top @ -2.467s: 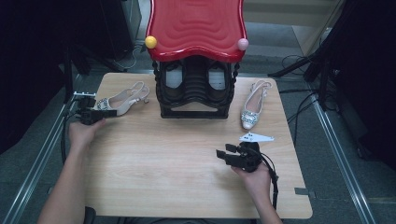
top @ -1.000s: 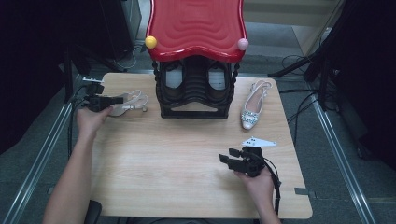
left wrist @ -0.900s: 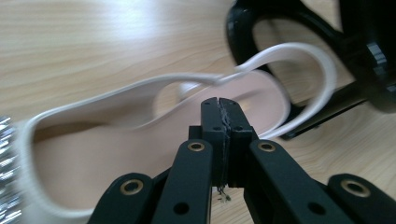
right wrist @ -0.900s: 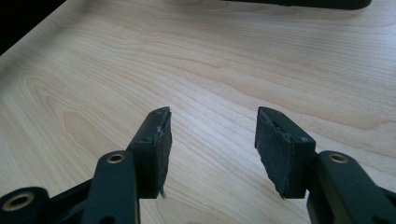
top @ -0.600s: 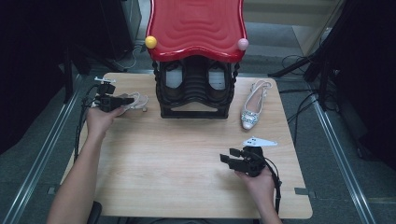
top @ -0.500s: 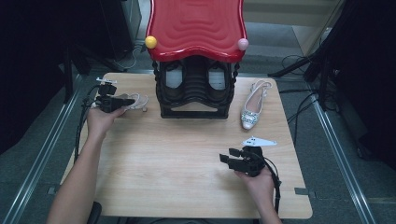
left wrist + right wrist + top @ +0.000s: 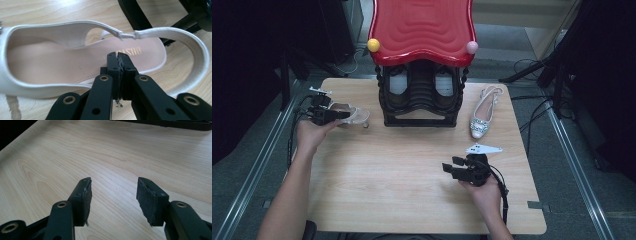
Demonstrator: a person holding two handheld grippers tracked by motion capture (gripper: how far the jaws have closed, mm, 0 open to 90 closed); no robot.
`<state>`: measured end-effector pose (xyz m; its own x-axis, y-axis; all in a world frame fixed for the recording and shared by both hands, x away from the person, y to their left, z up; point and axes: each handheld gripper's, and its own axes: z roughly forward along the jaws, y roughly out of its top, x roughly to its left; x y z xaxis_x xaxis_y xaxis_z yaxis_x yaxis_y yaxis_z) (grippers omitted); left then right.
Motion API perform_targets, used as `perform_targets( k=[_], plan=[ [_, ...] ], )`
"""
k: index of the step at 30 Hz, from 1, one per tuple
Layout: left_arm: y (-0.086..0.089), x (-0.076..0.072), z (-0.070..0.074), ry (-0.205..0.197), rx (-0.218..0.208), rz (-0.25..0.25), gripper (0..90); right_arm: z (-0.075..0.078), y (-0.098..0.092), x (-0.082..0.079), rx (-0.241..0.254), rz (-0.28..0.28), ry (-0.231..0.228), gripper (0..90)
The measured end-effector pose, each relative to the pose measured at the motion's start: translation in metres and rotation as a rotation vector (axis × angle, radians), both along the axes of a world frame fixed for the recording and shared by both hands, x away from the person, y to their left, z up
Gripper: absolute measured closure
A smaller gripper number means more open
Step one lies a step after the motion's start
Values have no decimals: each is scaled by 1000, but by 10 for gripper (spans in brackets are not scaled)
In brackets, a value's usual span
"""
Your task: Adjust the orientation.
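A white slingback shoe (image 7: 357, 116) (image 7: 50, 62) lies on its sole at the far left of the wooden table (image 7: 387, 175). My left gripper (image 7: 346, 115) (image 7: 117, 56) is shut, its pads pressed together, with the tips over the shoe's insole near the heel strap; nothing shows between the pads. A silver slingback shoe (image 7: 482, 117) lies at the far right of the table. My right gripper (image 7: 448, 166) (image 7: 113, 187) stands open over bare wood near the table's front right, holding nothing.
A black shoe rack (image 7: 422, 95) with a red wavy top (image 7: 422, 27) stands at the back middle, between the two shoes. Its black foot (image 7: 135, 17) is just beyond the white shoe's heel strap. Cables trail from both grippers.
The left hand has moved from the table's left edge up and right to the white shoe, and has barely shifted in the last half second. The right hand has stayed in place.
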<state>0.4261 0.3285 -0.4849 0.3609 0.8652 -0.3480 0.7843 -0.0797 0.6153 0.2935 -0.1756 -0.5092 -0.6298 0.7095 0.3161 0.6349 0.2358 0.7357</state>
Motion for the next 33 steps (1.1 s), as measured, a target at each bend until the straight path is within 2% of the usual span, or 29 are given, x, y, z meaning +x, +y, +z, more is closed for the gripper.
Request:
perform_targets(
  k=[6, 18, 20, 24, 27, 33],
  plan=[
    [12, -5, -3, 4, 8, 30, 882, 0, 5, 3, 0, 13, -1, 466],
    [31, -9, -2, -14, 7, 84, 876, -1, 7, 4, -2, 23, 5, 466],
    [30, -9, -1, -18, 17, 79, 876, -1, 7, 4, -1, 23, 4, 466],
    [21, -10, 3, -33, -5, 62, 876, -1, 8, 4, -2, 23, 4, 466],
    [6, -11, 13, -41, -17, 6, 874, -1, 7, 4, -2, 22, 5, 466],
    [-6, -13, 13, -35, -7, -24, 874, 0, 7, 4, -1, 24, 1, 466]
  ],
)
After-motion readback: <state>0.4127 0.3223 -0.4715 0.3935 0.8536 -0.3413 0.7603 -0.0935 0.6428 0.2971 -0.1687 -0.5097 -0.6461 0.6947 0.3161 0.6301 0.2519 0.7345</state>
